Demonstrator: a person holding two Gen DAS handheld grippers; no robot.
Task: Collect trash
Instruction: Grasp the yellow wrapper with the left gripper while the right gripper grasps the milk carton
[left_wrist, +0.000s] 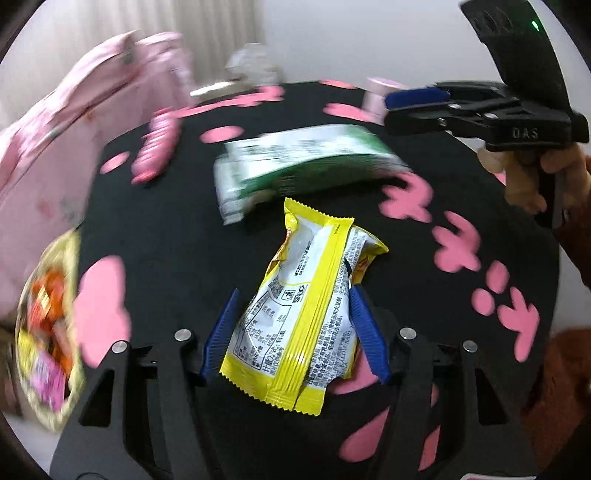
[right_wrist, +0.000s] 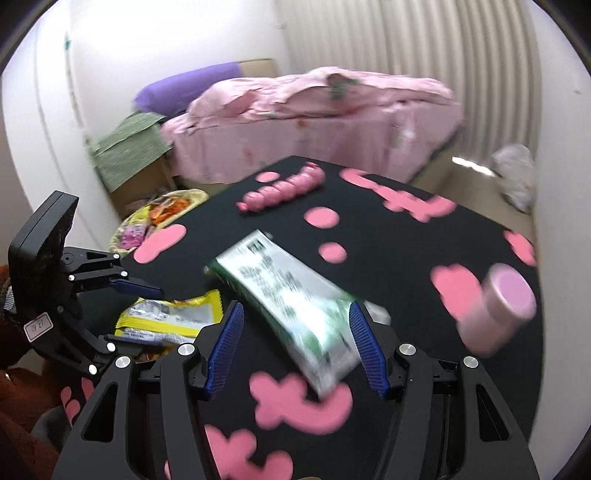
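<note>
Left claw (left_wrist: 291, 325) is standing with its blue pads spread, the yellow snack wrapper (left_wrist: 306, 306) lying between them; the right-hand pad is meeting the wrapper's edge while the left-hand pad is standing clear of it, so no firm pinch is showing. Right claw (right_wrist: 295, 343) is likewise standing spread wide, its pads flanking the near end of the green and white packet (right_wrist: 291, 306), with a gap showing at the left pad and contact at the right pad too blurred to tell. Taking the black table with pink shapes (right_wrist: 388, 236) as the landmark: the yellow wrapper is lying on its near part, at the left claw; the green and white packet is lying near its middle, just beyond the wrapper, and is smeared by motion. On the far side of the table a pink ridged object (right_wrist: 284, 188) is lying flat, and at the table's right side a pink cylinder (right_wrist: 498, 306) is lying tipped over. Off the table's left edge a pale bin (right_wrist: 127, 229) is holding orange, yellow and pink wrappers. Beyond the table's far edge a bed with a pink cover (right_wrist: 314, 122) is standing, a purple pillow (right_wrist: 188, 86) at its head. In the left claw's view a person's hand (left_wrist: 532, 181) is gripping the right claw's handle above the table's right edge.
</note>
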